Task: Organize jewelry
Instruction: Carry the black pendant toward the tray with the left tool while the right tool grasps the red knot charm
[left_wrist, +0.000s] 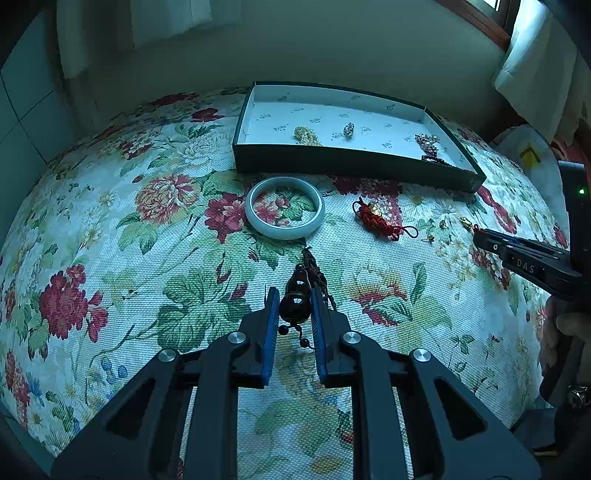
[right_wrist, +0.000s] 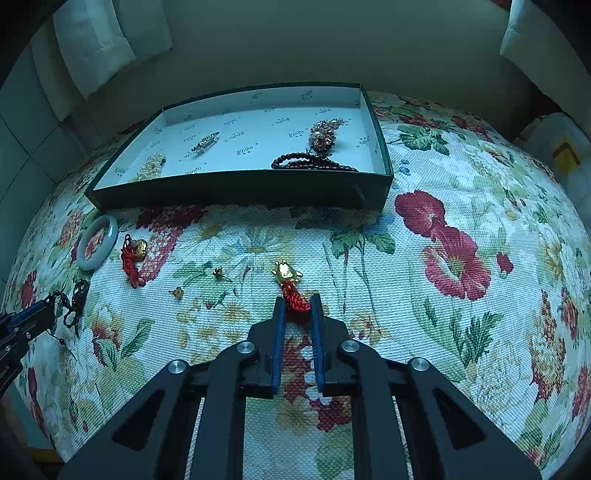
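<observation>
Roughly halfway: four pieces lie in the box. Left claw clamps the dark gourd pendant, right claw the red-corded gold charm; bangle, another red charm and earrings wait on the bench.

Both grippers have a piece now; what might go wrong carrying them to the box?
The dark gourd pendant sits round between the left gripper fingers and may slip. Its loose cord could snag the jade bangle. The right gripper pinches only the red cord, so the gold charm may swing.
</observation>
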